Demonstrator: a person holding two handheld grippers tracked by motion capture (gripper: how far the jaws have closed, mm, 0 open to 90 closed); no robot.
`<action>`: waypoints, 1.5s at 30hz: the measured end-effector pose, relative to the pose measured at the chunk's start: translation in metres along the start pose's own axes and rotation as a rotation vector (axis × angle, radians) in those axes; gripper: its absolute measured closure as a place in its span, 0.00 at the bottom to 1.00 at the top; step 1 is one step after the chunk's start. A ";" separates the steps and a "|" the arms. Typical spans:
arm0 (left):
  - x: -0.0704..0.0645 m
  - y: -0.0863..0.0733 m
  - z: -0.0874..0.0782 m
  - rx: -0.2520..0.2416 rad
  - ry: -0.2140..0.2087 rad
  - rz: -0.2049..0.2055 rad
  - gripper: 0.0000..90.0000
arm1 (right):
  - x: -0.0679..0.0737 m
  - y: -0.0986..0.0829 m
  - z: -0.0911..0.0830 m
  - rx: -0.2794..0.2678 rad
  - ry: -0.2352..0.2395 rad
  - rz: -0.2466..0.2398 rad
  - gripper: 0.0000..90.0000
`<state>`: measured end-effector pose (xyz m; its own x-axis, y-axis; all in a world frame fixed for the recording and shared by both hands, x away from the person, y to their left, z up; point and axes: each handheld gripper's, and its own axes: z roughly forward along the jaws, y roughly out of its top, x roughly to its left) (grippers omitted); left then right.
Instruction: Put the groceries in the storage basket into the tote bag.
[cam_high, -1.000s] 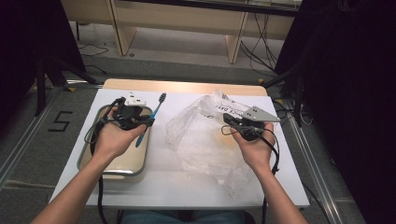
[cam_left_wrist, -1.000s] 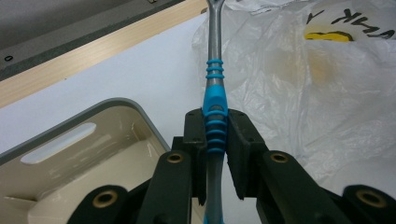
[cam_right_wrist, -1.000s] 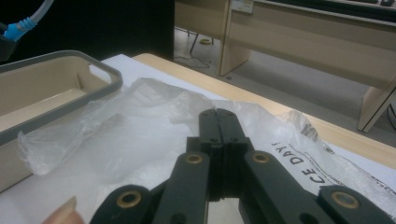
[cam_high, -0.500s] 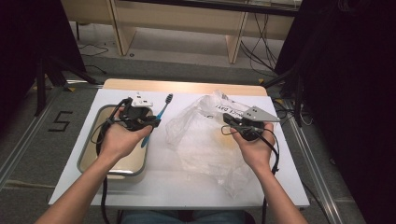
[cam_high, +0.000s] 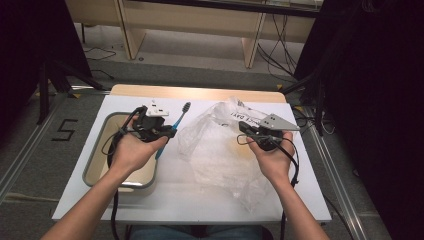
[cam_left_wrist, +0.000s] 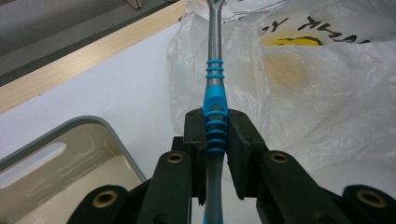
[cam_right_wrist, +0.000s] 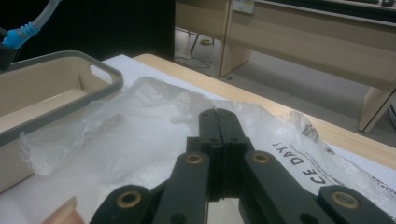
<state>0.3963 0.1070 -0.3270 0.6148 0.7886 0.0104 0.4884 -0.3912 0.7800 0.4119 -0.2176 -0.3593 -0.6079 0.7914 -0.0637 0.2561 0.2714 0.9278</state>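
- The left gripper (cam_left_wrist: 215, 140) is clamping the blue-and-grey plastic toothbrush (cam_high: 173, 129) by its ribbed handle, holding it over the far edge of the beige, grey-rimmed tray (cam_high: 95, 154).
- The right gripper (cam_right_wrist: 218, 128) is sitting fully closed, pinching nothing visible, over the crumpled clear plastic bag (cam_high: 220, 150), which is reading "CE DAY!".
- Everything is lying on a white table (cam_high: 165, 195); a "5" (cam_high: 65, 129) is marking the grey floor beyond.

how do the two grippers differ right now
The left gripper is shut on the blue toothbrush; the right gripper has its jaws pressed together with nothing visible between them. The left is beside the tray, the right over the plastic bag. Both are hand-held with black jaws.
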 end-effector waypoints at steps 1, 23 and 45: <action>-0.001 0.000 0.000 0.004 -0.004 0.003 0.87 | 0.000 0.000 0.000 0.000 0.000 -0.001 1.00; -0.033 0.005 0.011 0.012 -0.074 0.052 0.87 | 0.000 0.000 0.000 -0.003 0.002 0.002 1.00; -0.049 0.004 0.021 0.027 -0.108 0.082 0.87 | 0.001 0.000 0.000 -0.006 0.006 0.005 1.00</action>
<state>0.3811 0.0572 -0.3377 0.7156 0.6985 0.0054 0.4490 -0.4659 0.7624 0.4116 -0.2171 -0.3591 -0.6108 0.7897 -0.0570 0.2545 0.2641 0.9303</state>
